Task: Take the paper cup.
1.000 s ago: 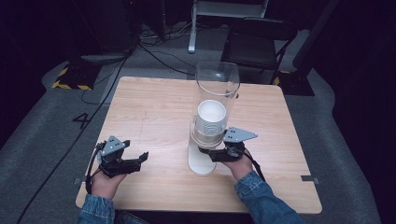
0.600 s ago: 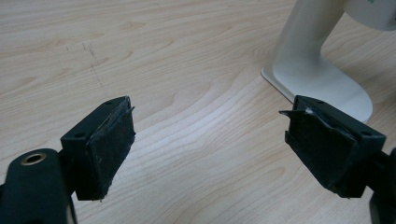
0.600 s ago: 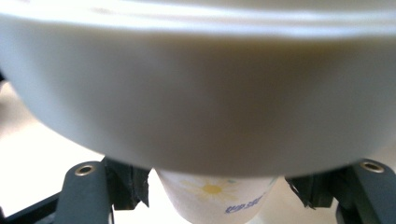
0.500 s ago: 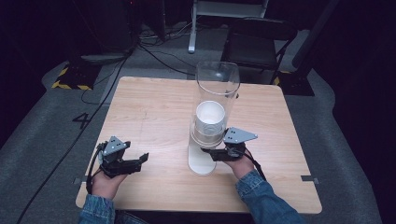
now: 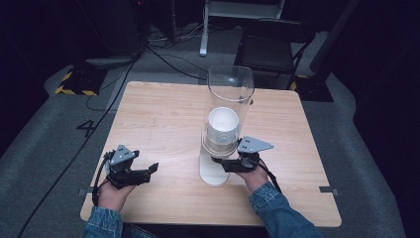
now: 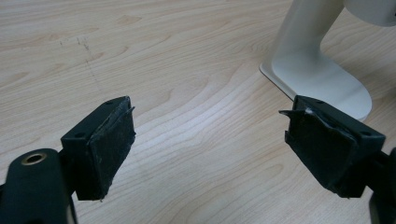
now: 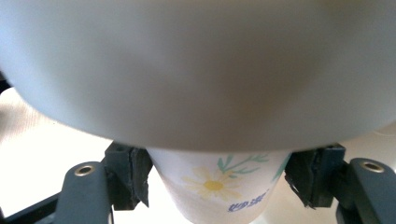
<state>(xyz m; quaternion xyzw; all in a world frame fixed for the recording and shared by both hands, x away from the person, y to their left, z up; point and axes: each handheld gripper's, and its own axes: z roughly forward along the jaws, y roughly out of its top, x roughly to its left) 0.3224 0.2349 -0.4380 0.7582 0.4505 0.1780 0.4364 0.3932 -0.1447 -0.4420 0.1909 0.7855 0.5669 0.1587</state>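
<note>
High view: tabletop (image 5: 163, 124) lit from above, pale sheen near centre; floor and background dark, detail lost. Soft short shadows under hands. Overall slightly soft, low resolution. Left gripper view: even bright light, wood grain sharp, near black jaws slightly soft. Right gripper view: dispenser (image 7: 196, 70) looming close, fully blurred, grey shading; paper cup (image 7: 217, 186) sharper; background overexposed, washed white.

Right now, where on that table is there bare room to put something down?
The table is bare across its left half, beyond the left gripper, and along the far right edge. It is crowded mid-front, where the right gripper grips a paper cup under the cup dispenser.
</note>
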